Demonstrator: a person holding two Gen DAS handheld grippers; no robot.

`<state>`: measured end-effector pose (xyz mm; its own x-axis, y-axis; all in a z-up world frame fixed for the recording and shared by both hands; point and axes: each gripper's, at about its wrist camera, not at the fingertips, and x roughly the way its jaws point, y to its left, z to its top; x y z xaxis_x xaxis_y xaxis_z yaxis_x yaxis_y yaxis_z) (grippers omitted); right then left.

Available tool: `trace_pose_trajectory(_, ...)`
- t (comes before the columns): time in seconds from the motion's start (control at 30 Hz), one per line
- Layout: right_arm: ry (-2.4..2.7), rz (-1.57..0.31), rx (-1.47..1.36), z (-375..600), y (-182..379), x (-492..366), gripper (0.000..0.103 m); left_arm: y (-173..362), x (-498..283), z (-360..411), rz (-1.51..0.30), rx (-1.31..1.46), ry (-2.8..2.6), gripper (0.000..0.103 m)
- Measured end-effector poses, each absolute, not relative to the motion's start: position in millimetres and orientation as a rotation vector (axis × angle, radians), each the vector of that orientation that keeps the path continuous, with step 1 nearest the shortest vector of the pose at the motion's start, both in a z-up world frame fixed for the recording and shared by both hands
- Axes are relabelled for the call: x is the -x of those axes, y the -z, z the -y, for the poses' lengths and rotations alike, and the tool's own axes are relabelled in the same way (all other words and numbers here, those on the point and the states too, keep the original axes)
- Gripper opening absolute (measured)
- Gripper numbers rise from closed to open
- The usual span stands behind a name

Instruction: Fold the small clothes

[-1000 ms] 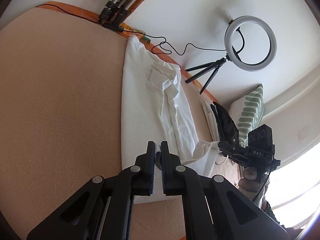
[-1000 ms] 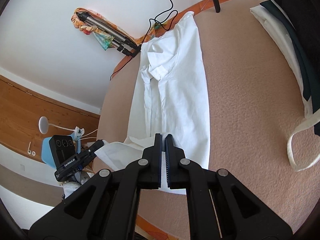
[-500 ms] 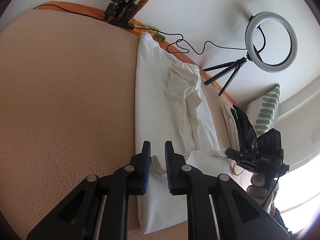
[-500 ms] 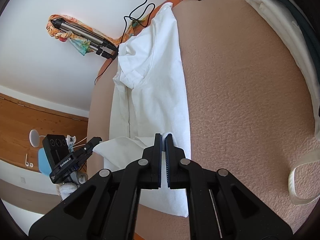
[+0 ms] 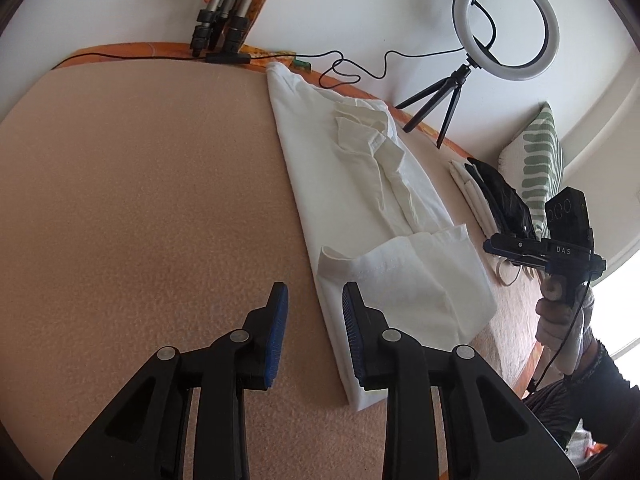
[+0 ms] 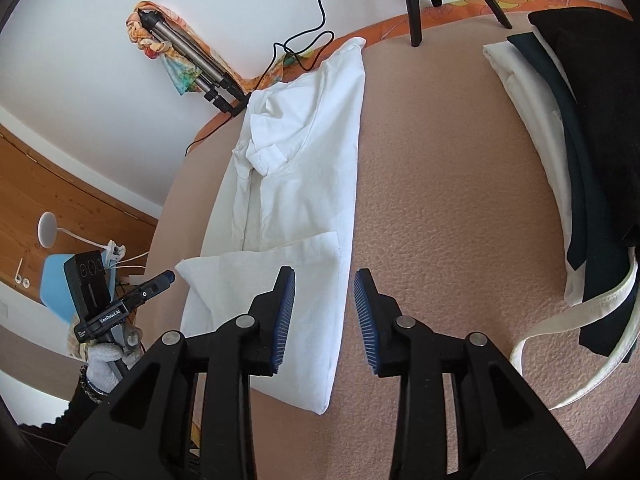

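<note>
A white shirt [image 5: 360, 184] lies on the peach blanket [image 5: 140, 200], folded into a long strip with its near end turned back over itself. My left gripper [image 5: 314, 292] hovers at the strip's near left edge. Its jaws are opening, with only the cloth's edge and blanket between the pads, nothing pressed. In the right wrist view the same shirt [image 6: 304, 152] runs away from my right gripper [image 6: 325, 276], whose jaws are opening over the strip's right edge without gripping it. Each view shows the other gripper off to one side in a gloved hand [image 5: 560, 320].
A ring light [image 5: 506, 24] on a small tripod stands at the far edge beside a green-patterned pillow [image 5: 540, 168]. Folded dark and white clothes [image 6: 560, 140] with a white strap [image 6: 580, 340] lie to the right. Bundled tripod legs [image 5: 220, 20] and a cable rest against the wall.
Both grippers were shut on the shirt's near end and have let it go, the left first. That end now lies folded over the strip, and both pairs of jaws stand apart.
</note>
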<state>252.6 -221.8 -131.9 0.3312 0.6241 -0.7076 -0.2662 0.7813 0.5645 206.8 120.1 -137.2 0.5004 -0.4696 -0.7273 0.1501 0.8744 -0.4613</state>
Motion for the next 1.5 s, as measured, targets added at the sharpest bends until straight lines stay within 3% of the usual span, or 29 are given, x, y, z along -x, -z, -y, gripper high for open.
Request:
trace_pose_trajectory(0.3,-0.569,-1.116,-0.329,204.9,148.9,-263.3,0.033,140.2,-232.9,-88.8,-0.986,0.294,0.362,0.026)
trace_pose_trajectory(0.33,-0.563,-1.116,-0.321,203.1,149.6,-263.3,0.027,140.3,-236.1,-84.8,-0.988,0.268,0.351,0.026)
trace_pose_trajectory(0.37,-0.564,-1.118,-0.311,201.0,150.1,-263.3,0.014,140.4,-238.0,-80.8,-0.989,0.241,0.340,0.026)
trace_pose_trajectory(0.4,-0.565,-1.121,-0.299,198.8,150.1,-263.1,0.010,140.4,-239.2,-78.0,-0.994,0.220,0.330,0.026)
trace_pose_trajectory(0.53,-0.536,-1.072,-0.249,196.7,140.6,-259.0,0.006,140.0,-235.8,-76.2,-0.987,0.204,0.340,0.026)
trace_pose_trajectory(0.77,-0.565,-1.071,-0.249,192.8,136.5,-257.1,0.007,145.7,-230.5,-70.6,-0.984,0.160,0.328,0.026)
trace_pose_trajectory(0.8,-0.553,-1.087,-0.235,190.9,138.4,-258.1,0.009,145.3,-230.6,-69.6,-0.980,0.158,0.328,0.026)
trace_pose_trajectory(0.87,-0.519,-1.087,-0.205,189.0,141.1,-258.8,0.027,146.2,-230.1,-68.0,-0.978,0.152,0.327,0.026)
trace_pose_trajectory(0.9,-0.510,-1.078,-0.196,188.9,141.6,-258.8,0.028,146.2,-229.3,-67.0,-0.971,0.148,0.328,0.025)
trace_pose_trajectory(1.0,-0.524,-1.074,-0.199,187.6,143.5,-259.7,0.028,144.7,-226.4,-66.0,-0.946,0.136,0.332,0.011)
trace_pose_trajectory(1.03,-0.524,-1.075,-0.189,185.5,143.8,-259.5,0.028,143.9,-225.9,-66.6,-0.940,0.142,0.335,0.010)
trace_pose_trajectory(1.13,-0.540,-1.051,-0.135,174.9,140.6,-254.5,0.007,142.3,-224.3,-69.0,-0.929,0.142,0.328,0.007)
trace_pose_trajectory(1.37,-0.475,-1.016,-0.051,171.4,137.7,-252.2,0.005,145.3,-220.2,-69.7,-0.936,0.069,0.256,0.009)
trace_pose_trajectory(1.5,-0.434,-0.998,-0.042,175.2,130.3,-251.3,0.011,131.1,-215.0,-76.0,-0.893,0.091,0.212,0.011)
